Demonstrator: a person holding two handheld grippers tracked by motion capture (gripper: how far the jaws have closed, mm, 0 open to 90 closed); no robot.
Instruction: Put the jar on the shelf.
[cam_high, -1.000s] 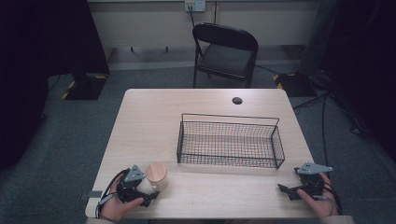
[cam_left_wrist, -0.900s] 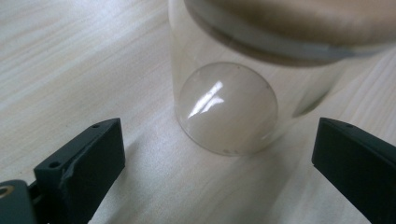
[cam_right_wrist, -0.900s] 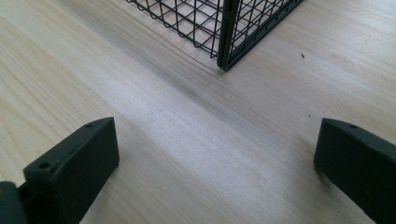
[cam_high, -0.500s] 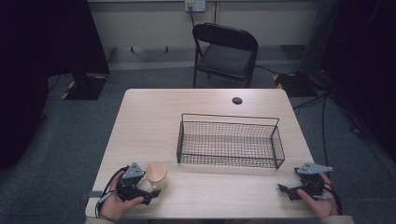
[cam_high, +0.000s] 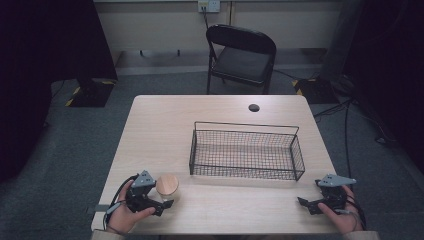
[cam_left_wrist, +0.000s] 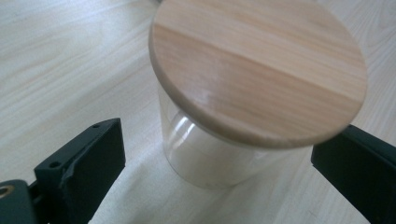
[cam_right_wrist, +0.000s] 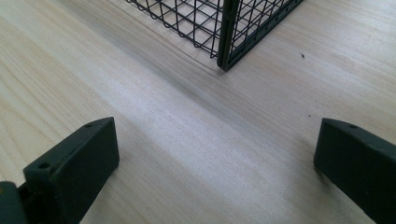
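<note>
- Jar (cam_high: 167, 186), high view: a clear vessel with a round wooden lid stands on the table (cam_high: 220, 115) at the near left corner, just ahead of the left gripper (cam_high: 159, 205), whose jaws reach toward its base. The right gripper (cam_high: 307, 205) rests at the near right corner, well apart from the jar. A wire basket (cam_high: 246, 152) sits mid-table, empty, beyond both sets of jaws. A small dark disc (cam_high: 254, 107) lies near the far edge, and a folding chair (cam_high: 241, 55) stands behind the table.
- Left gripper view: the jar (cam_left_wrist: 219, 158) stands upright between the two jaws, which are spread wide. Neither jaw touches the clear wall; there is a gap at the left, and the lid (cam_left_wrist: 257, 70) overhangs the right jaw and hides the spacing there.
- Right gripper view: the jaws are spread apart with nothing between them, above bare tabletop. A corner of the basket (cam_right_wrist: 229, 35) lies ahead of them.
- Handling, as a judgement: the body looks like glass, so rigid, smooth, slippery and breakable. The lid may simply rest loose. Best hold is across the clear wall below the lid, squarely, with moderate pressure, keeping it upright.
</note>
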